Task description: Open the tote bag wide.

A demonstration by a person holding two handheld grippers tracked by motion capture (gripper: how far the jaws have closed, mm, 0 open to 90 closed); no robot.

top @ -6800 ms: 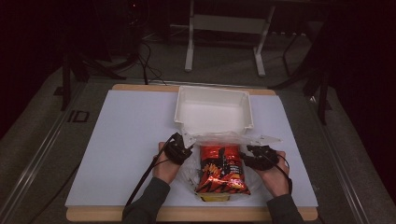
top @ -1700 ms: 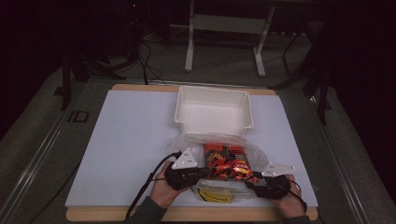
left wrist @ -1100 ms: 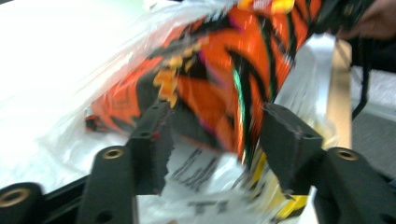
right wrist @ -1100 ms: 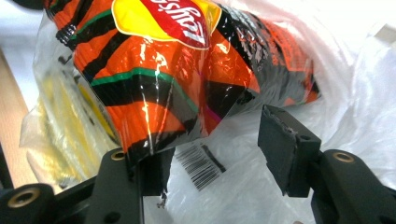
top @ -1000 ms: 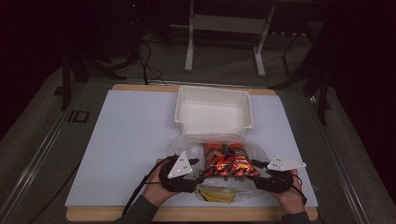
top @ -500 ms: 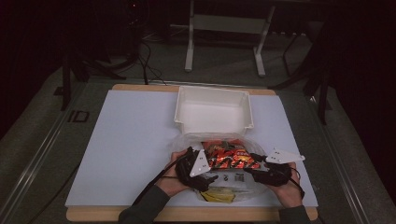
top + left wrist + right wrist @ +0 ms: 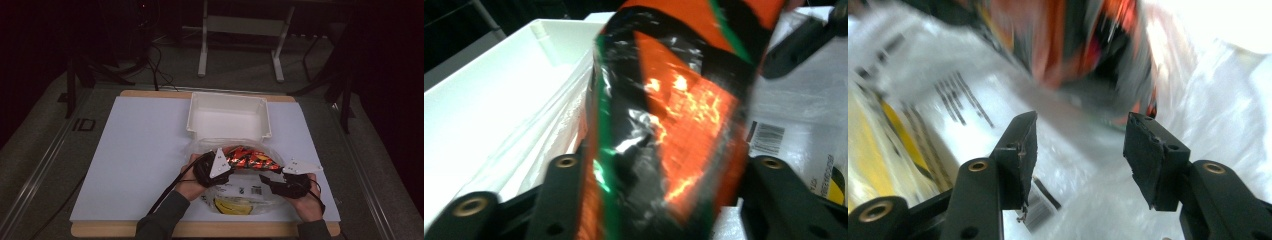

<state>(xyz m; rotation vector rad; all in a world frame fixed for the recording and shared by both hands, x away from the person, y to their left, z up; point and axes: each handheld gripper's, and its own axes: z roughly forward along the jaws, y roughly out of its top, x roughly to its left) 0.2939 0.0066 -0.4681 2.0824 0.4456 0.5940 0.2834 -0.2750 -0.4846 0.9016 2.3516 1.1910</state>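
- You look to be mid-way through drawing the orange snack packet [image 7: 664, 125] out of the clear plastic bag [image 7: 250, 192], which lies on the white mat near your edge of the table [image 7: 115, 150].
- Your left gripper [image 7: 212, 167] has the packet between its jaws: in the left gripper view the foil fills the gap, pressed by both jaws, and it stands lifted and tilted over the bag.
- Your right gripper [image 7: 1075, 150] is spread wide with nothing between its pads; it hovers over the bag's printed film, near the barcode label [image 7: 766, 137].
- The right gripper view is blurred, so I can't say for sure whether a pad touches the film.
- Next move, as I judge it: pin or pinch the bag with the right gripper so it stays down, then carry the packet forward.
- The white bin [image 7: 227, 117] sits just beyond the bag, open and seemingly bare, a likely place to drop it.
- What stands in the way: the bag's loose mouth clings round the packet and may ride up with it; the bin's near wall needs clearing too.
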